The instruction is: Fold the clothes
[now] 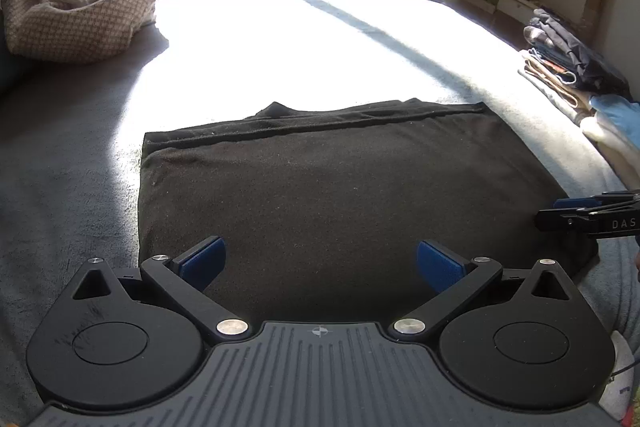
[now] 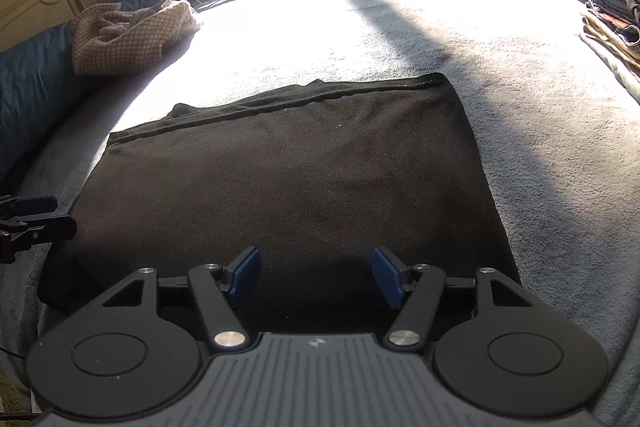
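The left gripper (image 1: 320,265) hangs with its blue pads spread wide and nothing between them, low over the near edge of the black garment (image 1: 340,187); the right gripper (image 2: 316,277) is likewise parted and empty, poised over that same near edge further along. The black garment lies flat on the grey bedcover (image 1: 60,167) as a squarish panel, with a doubled layer and a seam showing along its far edge, so it is at least partly folded. That shape fits either a half-folded piece awaiting another fold or one just laid down finished; the views do not settle which. If another fold is meant, my judgement is that each pad pair should bite all layers at a near corner, lift evenly and carry over without dragging, keeping the edges square. Outward, a checked cloth bundle (image 1: 80,15) sits crumpled near the head of the bed with paler cloth heaped in its hollow. At the far right a stack of folded clothes (image 1: 568,67) rests on the bed's edge. No true basket or box for laundry shows.
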Tool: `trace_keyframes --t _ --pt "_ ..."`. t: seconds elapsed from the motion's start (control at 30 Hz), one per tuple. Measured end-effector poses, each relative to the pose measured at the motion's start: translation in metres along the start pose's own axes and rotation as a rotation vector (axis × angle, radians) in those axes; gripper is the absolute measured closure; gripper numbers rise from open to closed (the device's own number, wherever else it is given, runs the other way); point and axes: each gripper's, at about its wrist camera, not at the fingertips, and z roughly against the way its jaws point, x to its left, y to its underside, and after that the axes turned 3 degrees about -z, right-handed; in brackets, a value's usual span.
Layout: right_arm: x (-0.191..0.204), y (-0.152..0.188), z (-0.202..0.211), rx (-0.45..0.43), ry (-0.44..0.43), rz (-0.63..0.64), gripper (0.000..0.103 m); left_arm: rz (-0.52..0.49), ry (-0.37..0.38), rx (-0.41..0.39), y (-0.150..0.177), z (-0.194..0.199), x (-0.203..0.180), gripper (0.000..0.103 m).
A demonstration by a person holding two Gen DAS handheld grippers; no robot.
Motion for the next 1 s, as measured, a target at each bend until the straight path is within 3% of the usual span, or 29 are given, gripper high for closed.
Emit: trace_keyframes --t 0.17,0.23,0.87,1.0 --pt "0.0 -0.003 0.002 -0.023 0.012 -0.019 0.008 0.022 -0.008 0.009 0.003 -0.001 0.001 0.0" --pt "0.001 -0.004 0.003 -0.034 0.029 -0.019 0.003 0.025 -0.013 0.013 0.004 -0.002 0.001 0.0" --pt "0.021 0.002 -0.001 -0.117 0.189 0.086 0.0 0.055 -0.018 0.036 0.008 -0.004 0.0 0.0" --pt "0.021 0.003 0.004 -0.15 0.179 0.097 0.0 0.063 -0.026 0.034 0.007 -0.004 0.002 0.0"
